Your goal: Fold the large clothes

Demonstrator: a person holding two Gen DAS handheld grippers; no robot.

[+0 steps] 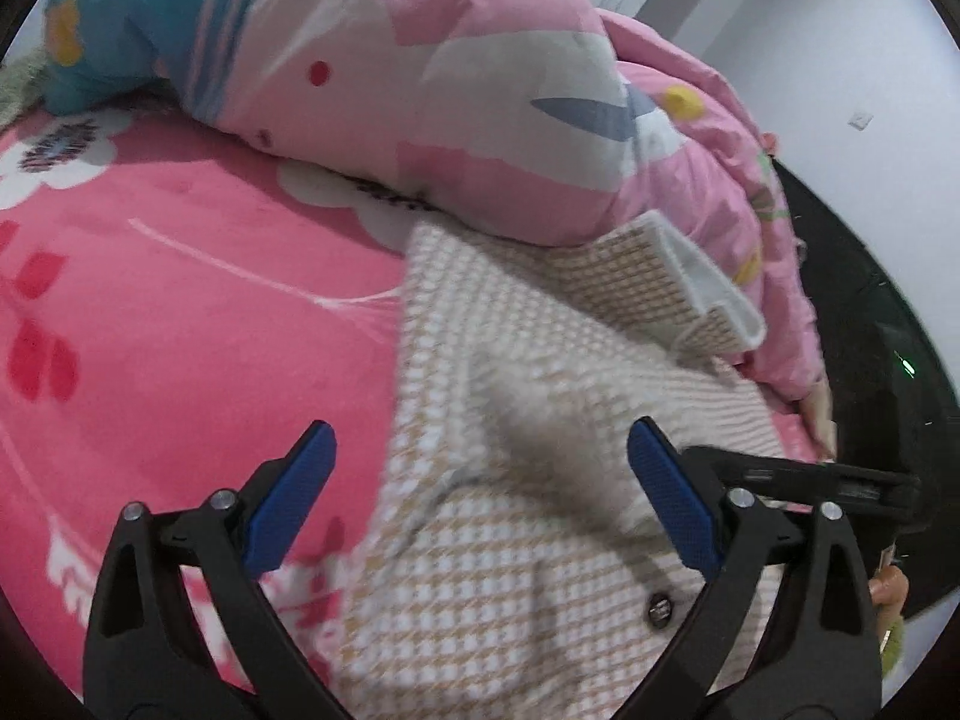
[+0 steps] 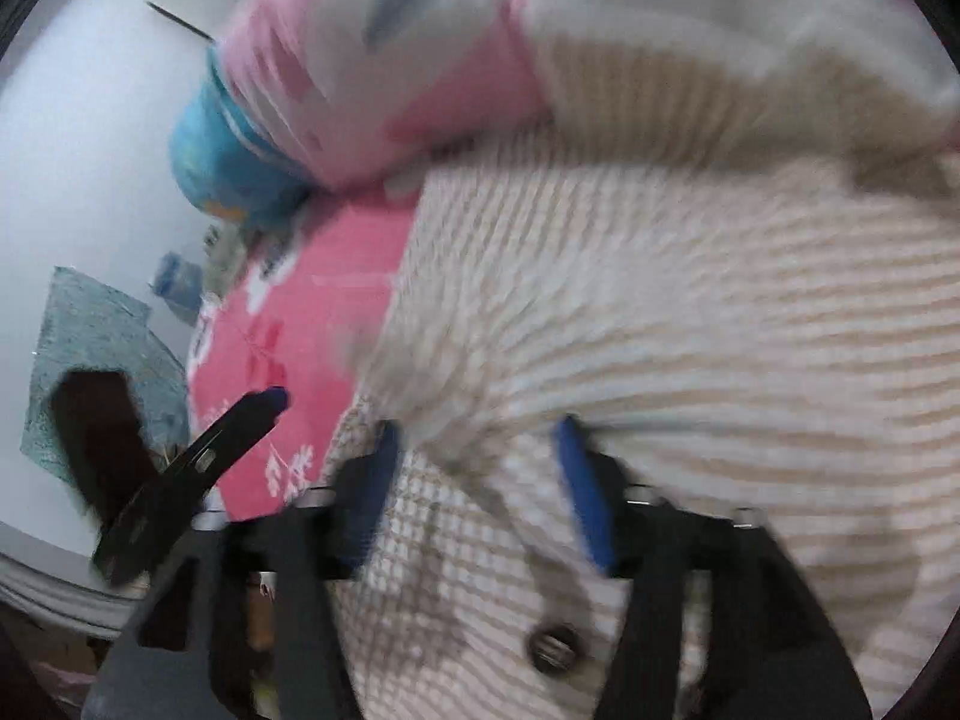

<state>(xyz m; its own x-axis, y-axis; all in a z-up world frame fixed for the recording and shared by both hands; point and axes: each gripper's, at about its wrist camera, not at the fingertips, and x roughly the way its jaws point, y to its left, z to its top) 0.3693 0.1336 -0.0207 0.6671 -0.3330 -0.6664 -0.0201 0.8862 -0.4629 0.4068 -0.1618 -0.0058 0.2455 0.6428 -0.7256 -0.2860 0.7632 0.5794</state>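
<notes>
Bed takes up most of both views: pink plush blanket (image 1: pixel 180 300) with white flower prints and red leaf shapes. Far side, a bunched pink and white quilt (image 1: pixel 420 90) lies across it, with a blue pillow (image 1: pixel 132 18) at its left end. Plain white wall (image 1: pixel 840 60) far right, a small switch plate (image 1: pixel 861 120) on it. Dark floor (image 1: pixel 864 324) just right of the bed edge. Right wrist view is blurred: white wall (image 2: pixel 78 150) on the left, and a teal mat (image 2: pixel 96 324) low beside the bed. Light is soft, even, indoor.

right-wrist view motion-blurred, checked coat (image 2: pixel 660 312) smeared
</notes>
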